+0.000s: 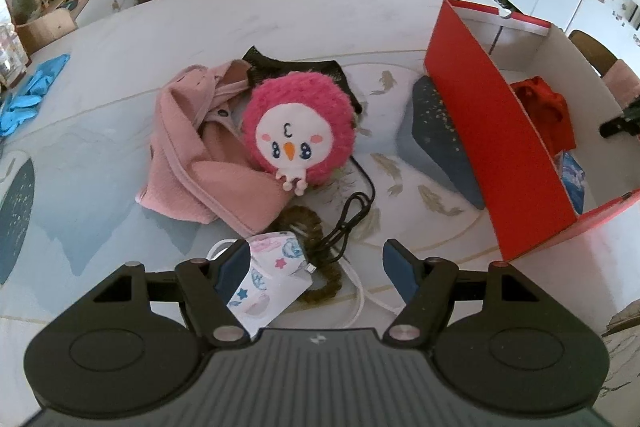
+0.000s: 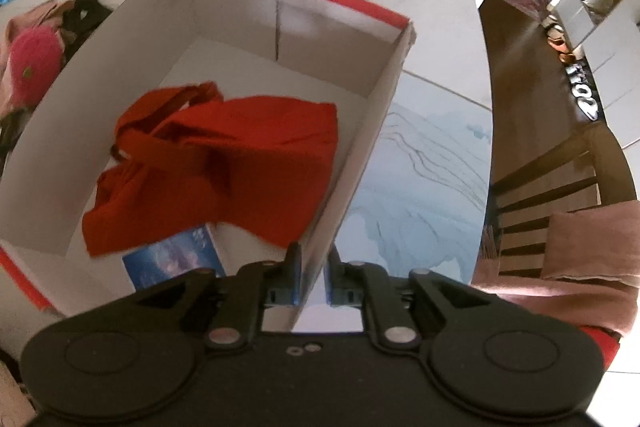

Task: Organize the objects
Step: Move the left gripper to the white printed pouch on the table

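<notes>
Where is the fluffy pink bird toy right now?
In the left wrist view, the pink bird toy lies mid-table, resting on the pink garment to its left, with black mesh fabric behind it and the red box to its right.

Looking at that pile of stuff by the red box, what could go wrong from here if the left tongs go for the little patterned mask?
The left tongs stand open over the face mask, which lies on a black cable and a white cord, so a grab might drag those along too. The right tongs straddle the red box's side wall with a small gap on one side; if that hold is loose, the box could shift when something drops in.
</notes>
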Tool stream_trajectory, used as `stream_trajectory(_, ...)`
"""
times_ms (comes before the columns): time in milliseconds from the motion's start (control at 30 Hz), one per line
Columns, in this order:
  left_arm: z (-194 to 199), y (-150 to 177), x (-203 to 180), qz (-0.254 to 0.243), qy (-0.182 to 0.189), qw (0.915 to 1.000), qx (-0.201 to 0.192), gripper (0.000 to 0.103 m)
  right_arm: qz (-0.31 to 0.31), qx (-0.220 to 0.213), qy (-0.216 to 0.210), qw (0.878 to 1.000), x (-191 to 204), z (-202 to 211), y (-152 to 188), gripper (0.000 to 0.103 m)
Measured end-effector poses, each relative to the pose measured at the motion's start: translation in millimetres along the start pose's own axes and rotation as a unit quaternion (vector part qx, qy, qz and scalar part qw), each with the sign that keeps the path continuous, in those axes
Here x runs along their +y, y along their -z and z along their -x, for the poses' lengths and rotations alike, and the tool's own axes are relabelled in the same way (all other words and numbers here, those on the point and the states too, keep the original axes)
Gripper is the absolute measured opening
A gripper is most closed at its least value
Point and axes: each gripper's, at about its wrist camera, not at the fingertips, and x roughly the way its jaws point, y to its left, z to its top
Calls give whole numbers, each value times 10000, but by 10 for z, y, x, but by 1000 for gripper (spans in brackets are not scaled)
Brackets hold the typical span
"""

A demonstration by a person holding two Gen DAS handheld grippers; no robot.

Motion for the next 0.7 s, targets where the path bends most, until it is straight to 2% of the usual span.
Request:
stream_trajectory(100,-15,20,36,52,-42,10000,37,72,85,162,-152,9997,13,2,35,9)
stream_trajectory(333,-54,55,96,73,-131,9999,40,72,320,272,-166,9990,63,14,22,9)
stream_trajectory(500,-154,174,223,-315,-125,9994,-3,72,346,241,-140,9990,57,26,16,9)
stream_trajectory(633,-302,313,324,-596,-118,9979,221,72,355,225,-126,9990,40,23,10,8)
stream_trajectory(700,-374,347,348,-576,-204,9976,316,72,355,221,-126,9990,42,22,14,8)
